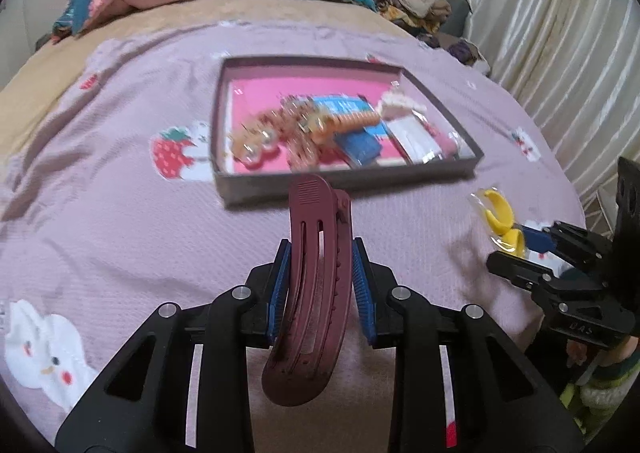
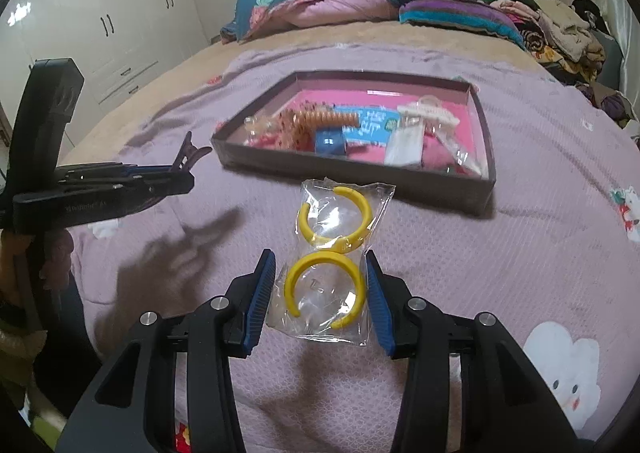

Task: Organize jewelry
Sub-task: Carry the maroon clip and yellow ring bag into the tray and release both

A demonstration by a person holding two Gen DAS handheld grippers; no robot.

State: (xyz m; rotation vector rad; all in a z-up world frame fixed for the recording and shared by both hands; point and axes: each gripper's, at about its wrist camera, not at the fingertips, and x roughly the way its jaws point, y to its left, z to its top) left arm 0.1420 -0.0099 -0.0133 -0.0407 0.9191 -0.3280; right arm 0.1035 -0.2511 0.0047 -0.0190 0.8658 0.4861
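Note:
My left gripper [image 1: 319,285] is shut on a long maroon hair clip [image 1: 314,293], held above the bedspread just in front of the grey tray [image 1: 344,181]. The tray has a pink floor and holds orange clips, a blue card and a white clip. In the right wrist view the tray [image 2: 352,169] lies ahead. My right gripper [image 2: 320,301] is open, its blue pads on either side of a clear packet of yellow hoop earrings [image 2: 326,265] lying on the bedspread. The packet also shows in the left wrist view [image 1: 500,219], with the right gripper [image 1: 520,249] at it.
The lilac bedspread [image 1: 160,237] with strawberry and cloud prints covers the bed. Folded quilts [image 2: 320,5] and piled clothes [image 2: 560,29] lie at the far end. White wardrobes [image 2: 100,21] stand at the left, a curtain [image 1: 560,33] at the right.

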